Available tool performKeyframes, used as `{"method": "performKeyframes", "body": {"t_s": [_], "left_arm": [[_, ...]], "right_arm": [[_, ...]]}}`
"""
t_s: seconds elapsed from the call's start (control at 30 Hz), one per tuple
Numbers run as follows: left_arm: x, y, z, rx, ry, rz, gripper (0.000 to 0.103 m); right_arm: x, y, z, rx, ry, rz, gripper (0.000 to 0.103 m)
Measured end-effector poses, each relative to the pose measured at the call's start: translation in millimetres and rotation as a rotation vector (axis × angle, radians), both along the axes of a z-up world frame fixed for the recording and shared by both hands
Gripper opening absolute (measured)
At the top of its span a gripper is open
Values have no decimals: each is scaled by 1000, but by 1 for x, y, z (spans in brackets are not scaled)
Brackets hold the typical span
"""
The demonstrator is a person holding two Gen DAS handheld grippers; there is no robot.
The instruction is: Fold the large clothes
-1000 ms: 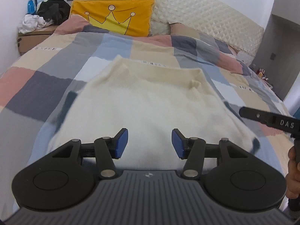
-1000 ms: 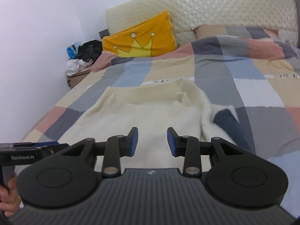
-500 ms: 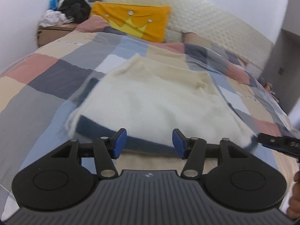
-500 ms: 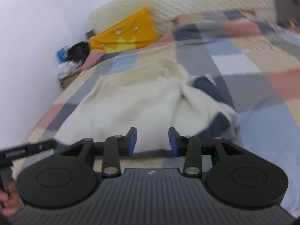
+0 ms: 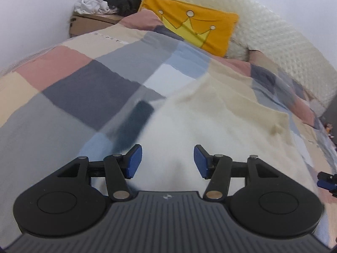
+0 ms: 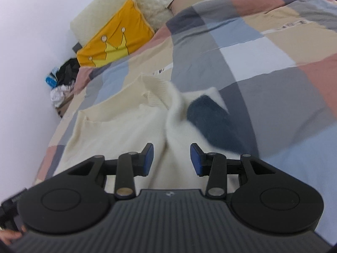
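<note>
A fluffy cream sweater (image 5: 221, 122) lies flat on the patchwork bed cover (image 5: 88, 88), neck towards the pillows. In the left wrist view a dark blue cuff (image 5: 134, 124) sticks out at its left side. My left gripper (image 5: 167, 161) hangs open low over the white fabric, and its pads touch nothing. In the right wrist view the sweater (image 6: 118, 124) is bunched into a ridge running towards my right gripper (image 6: 171, 158). That gripper is open, with the ridge between its pads but not pinched. The other dark blue cuff (image 6: 210, 124) lies just right of the ridge.
A yellow crown pillow (image 5: 189, 27) leans on the quilted headboard (image 5: 284, 42). A cardboard box (image 5: 92, 21) piled with clothes stands by the wall at far left. The right gripper's tip (image 5: 326, 182) shows at the right edge. A hand (image 6: 10, 236) shows at lower left.
Both grippers have sunk closer to the sweater and rolled, so the bed now looks tilted. The dark hem band seen half a second ago is out of sight. The right jaws stand slightly wider.
</note>
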State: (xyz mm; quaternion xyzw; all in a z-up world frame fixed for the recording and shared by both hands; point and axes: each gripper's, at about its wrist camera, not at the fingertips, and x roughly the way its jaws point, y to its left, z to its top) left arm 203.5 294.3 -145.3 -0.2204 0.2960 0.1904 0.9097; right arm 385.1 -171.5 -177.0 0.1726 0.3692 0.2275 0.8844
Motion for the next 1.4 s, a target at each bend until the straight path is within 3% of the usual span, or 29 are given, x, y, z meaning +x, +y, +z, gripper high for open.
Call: {"method": "performKeyframes", "body": {"t_s": [0.13,0.3,0.37,0.47,0.53,0.6,0.9,1.3,1.4], "left_arm": [[42,21,-10,50,31,-18,61],[72,34,-33,-3,45,-74,61],[79,32,-41,25,62,-82,60],[81,29,-45,66,63,-76,40],[79,33,-45,62,52,-68,17],[74,38,-42,22,15,-60,12],[45,49,-10,-95,-132,-13,10],[47,54,-32,-95,-38,42,11],[48,56,-35,-125,-37,36,11]], "right_arm": [[30,15,-12,-22,2,25,43],[46,21,-31,-33,10,57,39],[47,25,-31,-48,-3,80,37],[45,31,-25,-74,-41,88,17],[44,31,-23,-90,-60,66,14],[42,29,-19,-104,-80,40,13],[31,-8,6,-56,-150,-78,12],[40,-8,-29,-203,-73,-187,12],[40,-9,-33,-178,-52,-205,12]]}}
